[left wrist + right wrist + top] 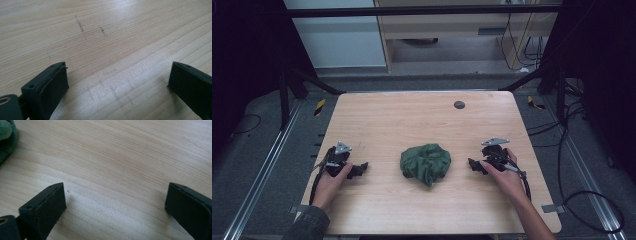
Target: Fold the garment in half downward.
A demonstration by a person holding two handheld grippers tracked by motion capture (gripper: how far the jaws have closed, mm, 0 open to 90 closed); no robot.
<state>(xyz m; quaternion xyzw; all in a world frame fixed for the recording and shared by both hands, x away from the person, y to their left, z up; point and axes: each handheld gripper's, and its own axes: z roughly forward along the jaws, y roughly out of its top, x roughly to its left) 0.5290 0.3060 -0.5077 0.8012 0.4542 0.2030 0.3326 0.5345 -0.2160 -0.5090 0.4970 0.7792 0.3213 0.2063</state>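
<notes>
Currently: 1 crumpled green cloth (426, 164), centre of table (387, 120); left gripper (361, 169) and right gripper (473, 165) flank it, apart, fingers wide, holding nothing. Step judged: approach before grasp. Next move: close in, pinch an edge each

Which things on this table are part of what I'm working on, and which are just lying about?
In play:
- green cloth, crumpled mid-table
- left gripper, jaws open with nothing between them, beside the cloth
- right gripper, jaws open with nothing between them, on the cloth's other side

Lying about:
- dark round disc near the table's far edge
</notes>
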